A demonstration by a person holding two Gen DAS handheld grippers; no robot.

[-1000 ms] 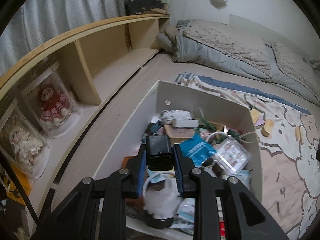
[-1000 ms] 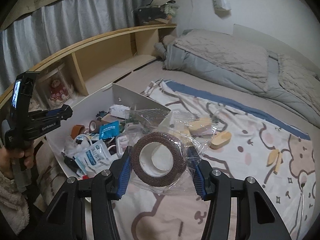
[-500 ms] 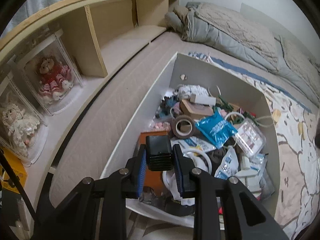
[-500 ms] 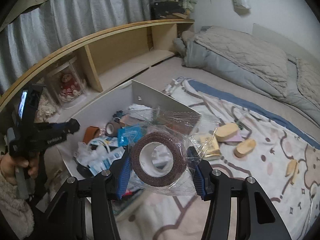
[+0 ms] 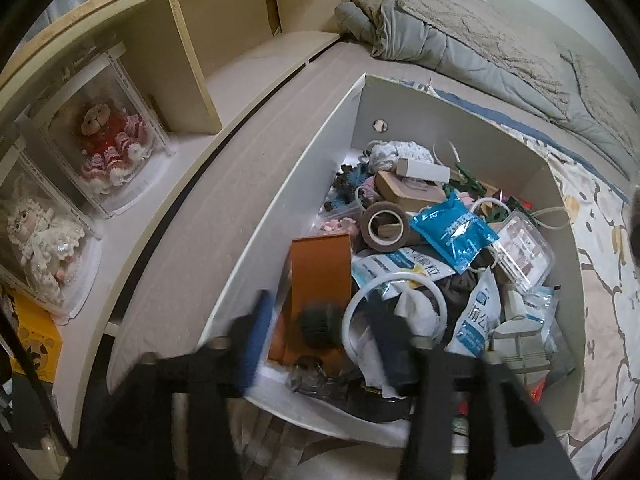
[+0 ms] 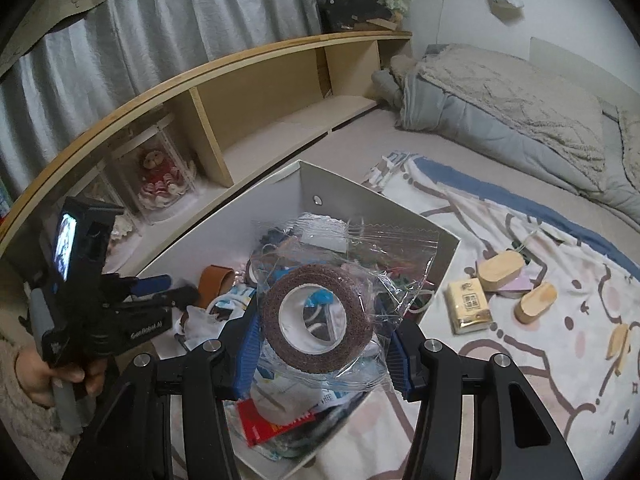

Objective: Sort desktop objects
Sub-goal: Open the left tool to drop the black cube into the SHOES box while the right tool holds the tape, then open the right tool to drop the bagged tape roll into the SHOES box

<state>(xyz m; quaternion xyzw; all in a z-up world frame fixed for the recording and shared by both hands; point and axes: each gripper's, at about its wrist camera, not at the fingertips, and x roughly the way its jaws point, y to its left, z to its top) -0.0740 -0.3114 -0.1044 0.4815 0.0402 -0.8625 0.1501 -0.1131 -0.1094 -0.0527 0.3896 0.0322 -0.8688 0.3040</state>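
Sorting on the bed: here is what shows, biggest first.
Bed (image 6: pixel 460 168): a patterned sheet (image 6: pixel 560 304) covers its near side, a grey quilt (image 6: pixel 500 96) is bunched at the far end.
Shelf (image 5: pixel 224 60): runs along the bed's left edge, with dolls in clear cases in its near bays.
Box (image 5: pixel 288 200): white, open-topped, sits on the bed against the left edge and is heaped with clutter.
Orange box (image 5: pixel 320 268): lies by the box's left wall, near corner.
Blue pouch (image 5: pixel 452 232): mid-heap, just right of a loose tape roll (image 5: pixel 386 230).
Left gripper (image 5: pixel 320 336): blurred, jaws opening over the box's near-left corner; a small black block (image 5: pixel 318 322) sits between them, free of the pads, on the orange box.
Right gripper (image 6: pixel 320 344): clenched on a bagged tape (image 6: pixel 316 316), a brown roll in a clear bag, held above the box's near edge.
Tissue pack (image 6: pixel 468 306): on the sheet, just right of the box.
Wooden blocks (image 6: pixel 500 272): on the sheet, beyond the tissue pack.
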